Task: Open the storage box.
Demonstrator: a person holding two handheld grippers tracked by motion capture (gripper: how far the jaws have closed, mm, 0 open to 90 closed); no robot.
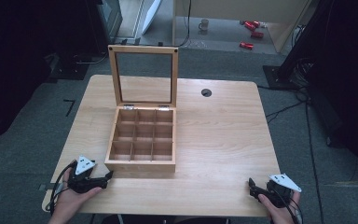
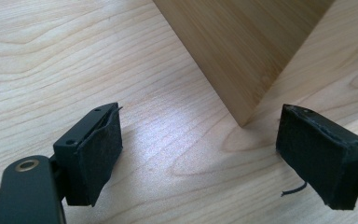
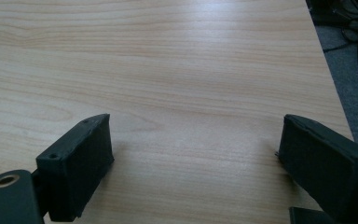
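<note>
While lit from above, wooden compartment box (image 1: 141, 142) resting mid-table (image 1: 219, 140), slightly left of centre, glass-paned lid (image 1: 143, 77) standing upright on its hinges. Nine square cells inside, three by three, apparently bare, though too small to tell for certain. Left hand-held gripper (image 1: 108, 176) lying low at the near left edge, just beside the box's near left corner, jaws spread wide with nothing between them; same corner (image 2: 242, 116) looming close ahead in the left gripper view, apart from both pads. Right hand-held gripper (image 1: 251, 185) at the near right edge, well apart from the box, jaws likewise wide and gripping nothing, bare wood grain (image 3: 191, 102) beneath. Cable hole (image 1: 206, 92) near the far edge.
</note>
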